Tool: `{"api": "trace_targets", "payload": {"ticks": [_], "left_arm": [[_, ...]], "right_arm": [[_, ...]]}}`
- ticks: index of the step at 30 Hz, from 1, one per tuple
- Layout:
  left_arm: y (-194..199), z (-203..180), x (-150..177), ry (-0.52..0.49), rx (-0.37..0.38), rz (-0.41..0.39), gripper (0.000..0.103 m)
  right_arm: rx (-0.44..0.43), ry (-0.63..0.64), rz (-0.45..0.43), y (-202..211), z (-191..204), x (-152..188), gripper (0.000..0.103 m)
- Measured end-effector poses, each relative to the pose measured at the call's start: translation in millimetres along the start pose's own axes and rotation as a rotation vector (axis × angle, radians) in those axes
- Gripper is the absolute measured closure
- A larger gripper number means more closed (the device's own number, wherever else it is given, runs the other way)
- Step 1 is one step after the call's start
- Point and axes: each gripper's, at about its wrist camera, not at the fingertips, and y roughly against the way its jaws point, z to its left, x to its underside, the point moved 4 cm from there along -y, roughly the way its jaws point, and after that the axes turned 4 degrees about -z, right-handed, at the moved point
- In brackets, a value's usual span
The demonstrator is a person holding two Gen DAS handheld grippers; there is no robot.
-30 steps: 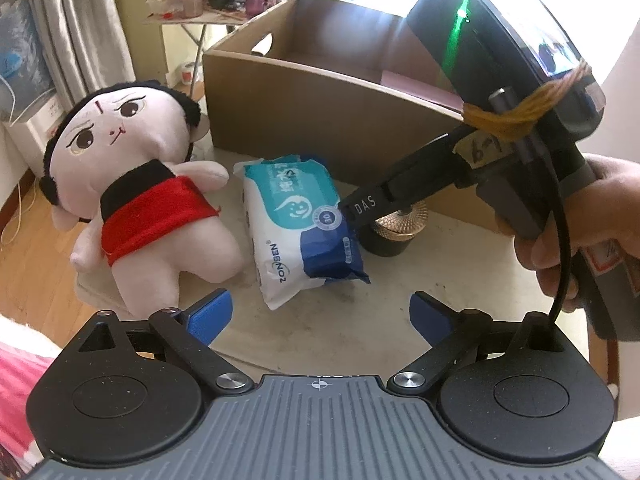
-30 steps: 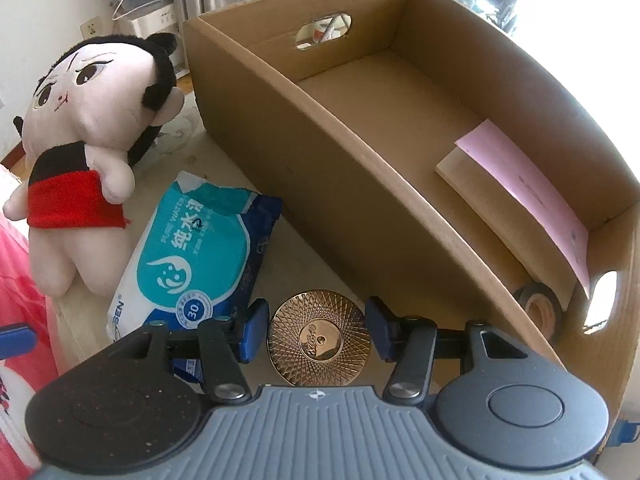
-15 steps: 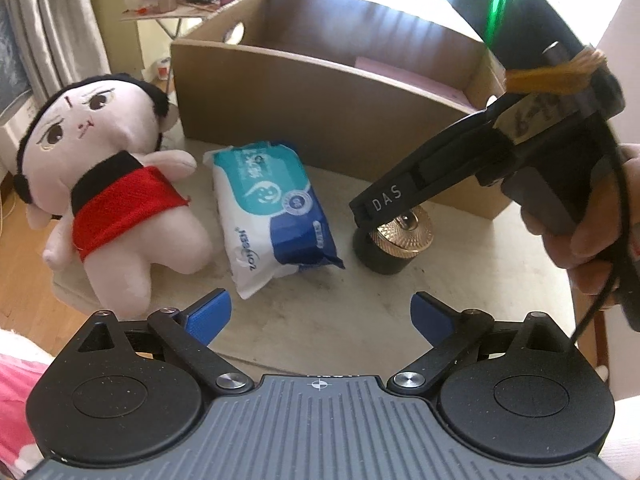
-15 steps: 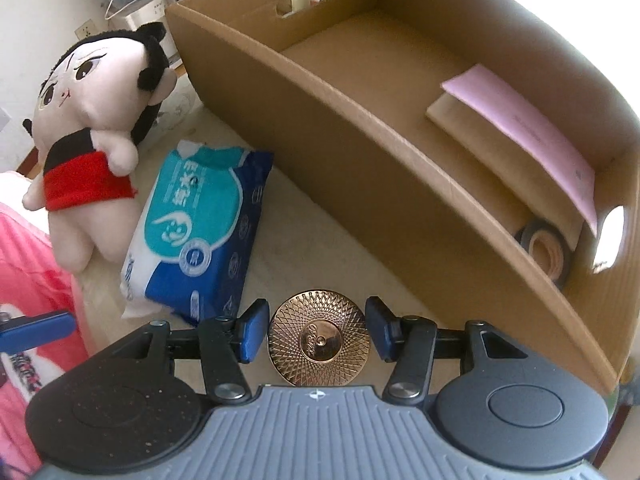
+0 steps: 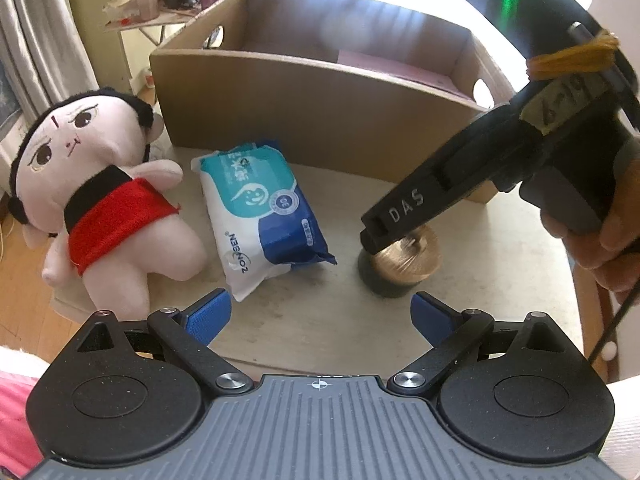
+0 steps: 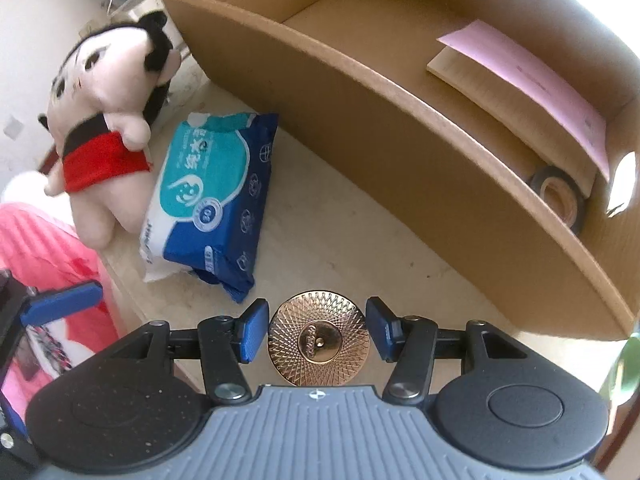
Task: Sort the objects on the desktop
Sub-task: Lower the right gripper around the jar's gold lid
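Note:
A small black jar with a patterned gold lid (image 6: 318,337) (image 5: 404,265) sits between the blue pads of my right gripper (image 6: 317,330); the pads stand beside the lid with narrow gaps showing. In the left wrist view the jar looks a little off the table. My left gripper (image 5: 320,314) is open and empty, low over the table's near edge. A blue and white wet-wipes pack (image 5: 262,212) (image 6: 208,200) lies left of the jar. A pink plush doll (image 5: 100,196) (image 6: 108,120) in red lies further left. The cardboard box (image 5: 320,100) (image 6: 400,128) stands behind them.
Inside the box lie a pink-covered notebook (image 6: 528,76) and a roll of dark tape (image 6: 558,194) at its right end. Pink fabric (image 6: 48,248) lies beyond the table's left edge. A cluttered side table (image 5: 168,0) stands far back left.
The right gripper has risen and drawn back with the jar between its pads; the box and wipes look further away. The left gripper has pulled back and up a little.

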Motion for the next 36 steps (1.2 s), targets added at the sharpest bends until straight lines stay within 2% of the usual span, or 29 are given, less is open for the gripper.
{"api": "trace_targets", "payload": {"ticks": [2, 6, 11, 13, 19, 23, 26, 30, 36], "left_arm": [[5.2, 2.1, 0.6, -0.011, 0.013, -0.007, 0.006], [12.7, 10.5, 2.9, -0.041, 0.003, -0.022, 0.006], [19.5, 17.7, 2.7, -0.042, 0.012, -0.058, 0.004], [20.2, 16.4, 2.6, -0.044, 0.053, -0.081, 0.0], [15.0, 4.2, -0.4, 0.001, 0.169, -0.133, 0.0], [8.8, -4.6, -5.2, 0.027, 0.236, -0.149, 0.0], [4.5, -11.2, -7.2, 0.037, 0.283, -0.128, 0.0], [-1.5, -19.1, -8.5, 0.045, 0.325, -0.085, 0.0], [-2.1, -26.6, -6.4, 0.016, 0.338, -0.104, 0.0]], "right_arm": [[-0.031, -0.042, 0.009, -0.7, -5.7, -1.3, 0.048], [-0.011, -0.024, -0.028, 7.1, -6.8, 1.3, 0.048], [-0.031, -0.041, -0.073, 17.0, -14.5, 1.9, 0.047], [-0.031, -0.034, -0.087, 18.5, -13.5, 0.1, 0.047], [-0.034, 0.018, -0.119, 27.0, -12.5, 2.7, 0.045], [-0.016, 0.082, -0.145, 32.3, -10.6, 7.6, 0.045], [-0.017, 0.085, -0.148, 34.7, -12.4, 8.6, 0.045], [-0.038, 0.059, -0.16, 37.6, -16.3, 6.1, 0.045], [-0.036, 0.022, -0.17, 38.6, -23.8, 2.6, 0.045]]}}
